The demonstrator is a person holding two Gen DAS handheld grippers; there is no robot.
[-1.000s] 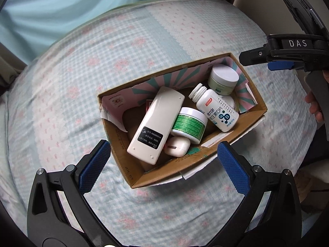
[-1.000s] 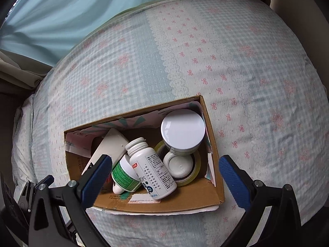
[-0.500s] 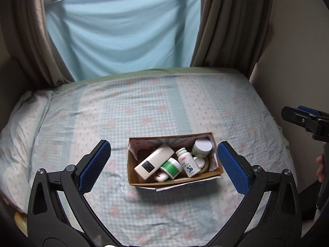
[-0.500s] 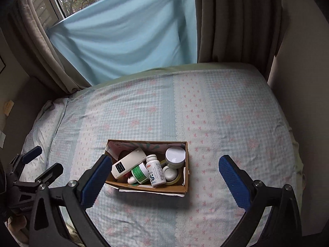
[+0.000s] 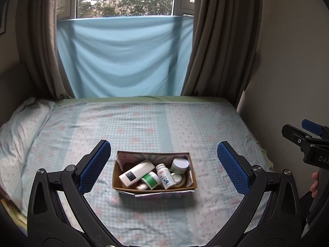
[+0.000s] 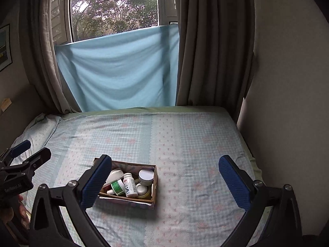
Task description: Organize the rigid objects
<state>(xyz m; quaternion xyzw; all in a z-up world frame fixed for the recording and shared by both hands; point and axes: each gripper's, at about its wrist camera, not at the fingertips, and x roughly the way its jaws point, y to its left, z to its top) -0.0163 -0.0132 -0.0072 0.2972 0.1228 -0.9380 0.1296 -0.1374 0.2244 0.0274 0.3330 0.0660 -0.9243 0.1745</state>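
Gingham bedsheet point(image 5: 164, 216), rectangular cardboard box point(image 5: 154, 189), smooth plastic bottles point(image 5: 166, 178), tongs spread.

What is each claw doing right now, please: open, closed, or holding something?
Left claw: open, holding nothing, above the bed short of the box.
Right claw: open, holding nothing.

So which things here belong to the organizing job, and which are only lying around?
Job: box, remote, green jar, white bottle, lidded jar, tape roll.
Around: pillow, blue cloth, curtains.
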